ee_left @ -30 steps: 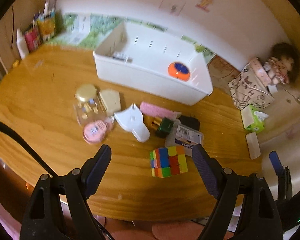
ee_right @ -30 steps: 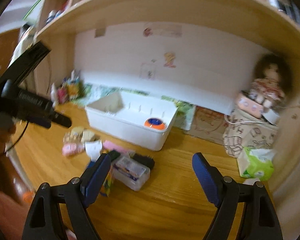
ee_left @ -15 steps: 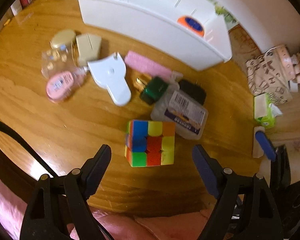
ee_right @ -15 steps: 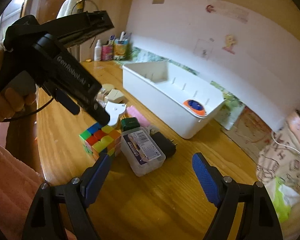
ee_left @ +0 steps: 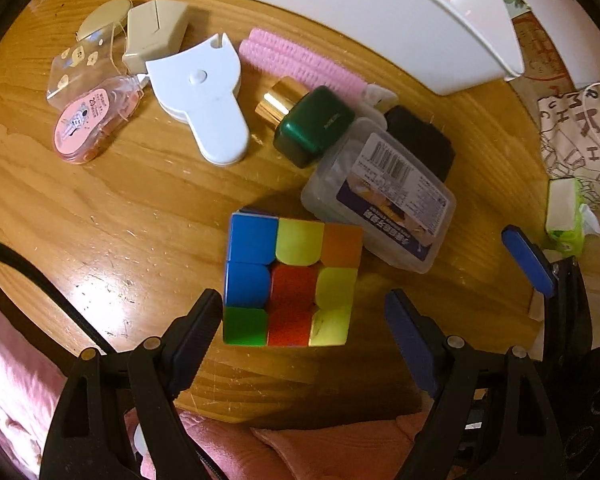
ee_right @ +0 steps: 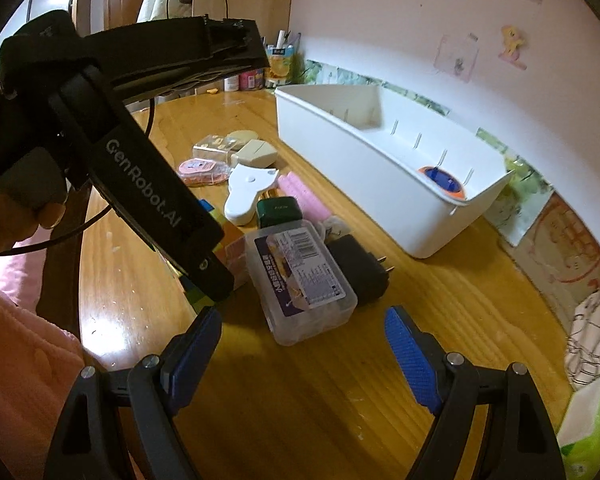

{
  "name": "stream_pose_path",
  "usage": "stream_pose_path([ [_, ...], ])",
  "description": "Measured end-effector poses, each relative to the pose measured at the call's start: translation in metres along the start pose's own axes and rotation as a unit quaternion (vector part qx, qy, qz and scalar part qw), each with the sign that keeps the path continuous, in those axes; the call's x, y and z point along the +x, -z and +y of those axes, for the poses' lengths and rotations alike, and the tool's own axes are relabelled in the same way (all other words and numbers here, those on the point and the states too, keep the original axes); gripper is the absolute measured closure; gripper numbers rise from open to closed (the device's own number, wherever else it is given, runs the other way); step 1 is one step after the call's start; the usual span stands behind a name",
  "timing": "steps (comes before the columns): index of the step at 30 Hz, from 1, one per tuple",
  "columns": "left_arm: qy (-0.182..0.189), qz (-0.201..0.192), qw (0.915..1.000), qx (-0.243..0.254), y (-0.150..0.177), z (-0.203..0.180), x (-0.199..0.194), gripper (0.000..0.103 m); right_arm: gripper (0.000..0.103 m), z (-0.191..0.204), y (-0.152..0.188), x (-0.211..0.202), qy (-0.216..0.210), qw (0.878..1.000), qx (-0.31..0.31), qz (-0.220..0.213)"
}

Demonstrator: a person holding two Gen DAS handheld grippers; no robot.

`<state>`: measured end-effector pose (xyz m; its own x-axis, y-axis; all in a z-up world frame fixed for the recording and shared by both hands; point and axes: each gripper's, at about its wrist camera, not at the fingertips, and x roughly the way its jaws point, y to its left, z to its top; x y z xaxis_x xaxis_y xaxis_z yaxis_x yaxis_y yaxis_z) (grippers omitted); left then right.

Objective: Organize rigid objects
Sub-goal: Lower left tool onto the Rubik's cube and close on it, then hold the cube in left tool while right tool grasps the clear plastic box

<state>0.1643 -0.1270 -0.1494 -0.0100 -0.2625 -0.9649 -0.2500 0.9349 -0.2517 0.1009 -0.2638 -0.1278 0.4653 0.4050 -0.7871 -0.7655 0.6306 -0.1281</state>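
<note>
Jaws wide; left gripper (ee_left: 304,320) angled steeply over cube (ee_left: 292,282).

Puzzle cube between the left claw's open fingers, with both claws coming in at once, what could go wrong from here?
1. The puzzle cube sits close against the clear plastic box; closing the left claw may catch or shove that box.
2. The box leans against the green case and black plug adapter; lifting it with the right claw could shift them.
3. Both claws work close together and might collide.
</note>
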Motion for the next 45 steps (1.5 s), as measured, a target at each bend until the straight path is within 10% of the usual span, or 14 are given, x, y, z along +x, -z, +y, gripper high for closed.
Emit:
stream_pose_path([
  [18,-0.038,0.037,0.9974,-0.049,-0.013,0.001,0.024,0.034,0.019,-0.004,0.01,0.024,-0.031,0.999,-0.007,0.019],
  [45,0.013,0.045,0.9949,-0.09,-0.012,0.057,0.017,0.036,0.019,-0.004,-0.005,0.065,-0.017,0.999,-0.011,0.033],
])
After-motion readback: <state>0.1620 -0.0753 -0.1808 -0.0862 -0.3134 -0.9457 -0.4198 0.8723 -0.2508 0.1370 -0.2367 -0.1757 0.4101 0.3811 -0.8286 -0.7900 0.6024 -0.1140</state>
